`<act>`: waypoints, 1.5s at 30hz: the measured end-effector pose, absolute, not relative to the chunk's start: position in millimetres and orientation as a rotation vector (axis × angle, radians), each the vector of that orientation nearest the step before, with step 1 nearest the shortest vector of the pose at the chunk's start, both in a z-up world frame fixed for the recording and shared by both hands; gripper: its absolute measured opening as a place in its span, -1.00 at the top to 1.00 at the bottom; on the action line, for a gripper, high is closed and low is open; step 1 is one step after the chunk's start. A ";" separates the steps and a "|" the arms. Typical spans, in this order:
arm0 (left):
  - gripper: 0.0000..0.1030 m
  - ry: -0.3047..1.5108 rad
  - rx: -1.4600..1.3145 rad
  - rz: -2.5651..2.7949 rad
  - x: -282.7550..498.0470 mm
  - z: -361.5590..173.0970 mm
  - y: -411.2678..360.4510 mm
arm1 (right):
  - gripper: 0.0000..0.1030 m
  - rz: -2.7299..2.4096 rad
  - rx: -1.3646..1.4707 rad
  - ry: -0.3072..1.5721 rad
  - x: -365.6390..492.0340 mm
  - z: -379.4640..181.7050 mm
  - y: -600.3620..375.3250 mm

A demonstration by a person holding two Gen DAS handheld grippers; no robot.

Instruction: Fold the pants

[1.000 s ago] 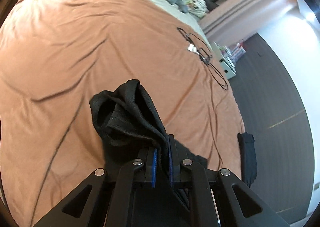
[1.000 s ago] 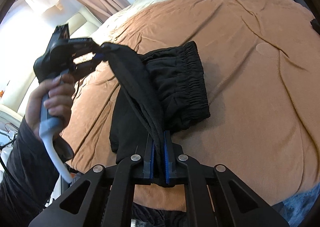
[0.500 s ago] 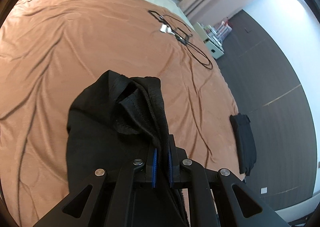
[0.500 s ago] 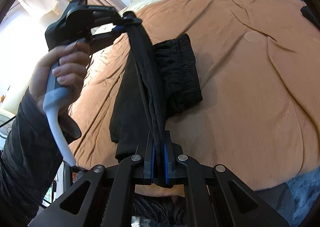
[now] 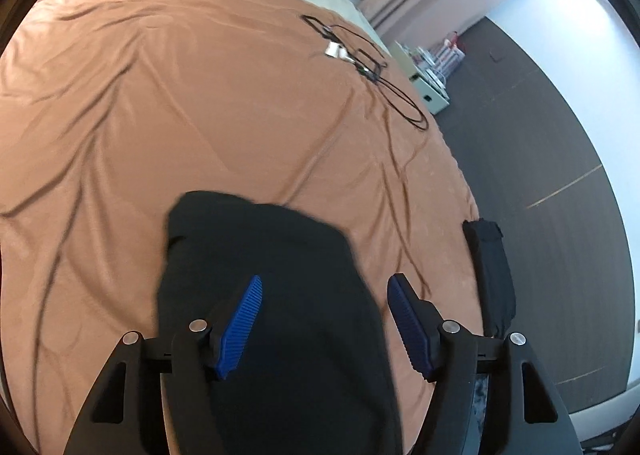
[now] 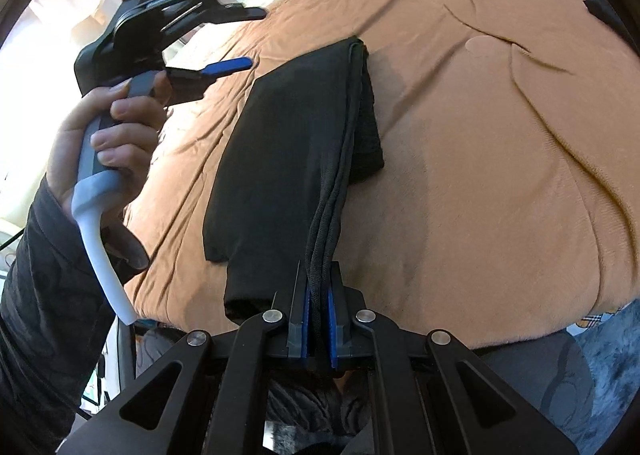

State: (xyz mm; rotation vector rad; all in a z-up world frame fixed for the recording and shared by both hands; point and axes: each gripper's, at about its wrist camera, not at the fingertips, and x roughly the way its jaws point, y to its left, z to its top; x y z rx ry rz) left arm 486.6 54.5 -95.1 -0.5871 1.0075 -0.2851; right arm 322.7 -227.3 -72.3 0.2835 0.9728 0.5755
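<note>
The black pants [image 6: 296, 159] lie folded on the bed [image 6: 500, 143] just ahead of the right gripper [image 6: 319, 329], which pinches their soft, limp hem, while the left gripper [image 5: 324, 319] is opening above them, gripping nothing.

The black pants [image 6: 288, 159] lay folded into a long narrow stack on the brown bed cover, with one thick folded edge raised off it at the near end

Black pants [image 6: 288, 151] folded on brown bedspread [image 6: 500, 127], right gripper [image 6: 318, 331] pinching their edge, left gripper [image 6: 240, 39] opening above
</note>
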 end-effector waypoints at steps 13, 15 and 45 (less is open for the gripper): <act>-0.31 1.030 -0.651 -0.218 435.7 -123.0 103.9 | 0.48 0.573 0.303 1.000 328.9 -68.4 -232.9; -0.31 1.034 -0.669 -0.213 428.8 -128.7 108.5 | -0.03 0.569 0.316 0.976 329.0 -63.1 -237.0; 0.15 1.076 -0.904 -0.291 367.2 -190.5 113.5 | -0.18 0.648 0.259 1.023 461.2 -83.7 -186.9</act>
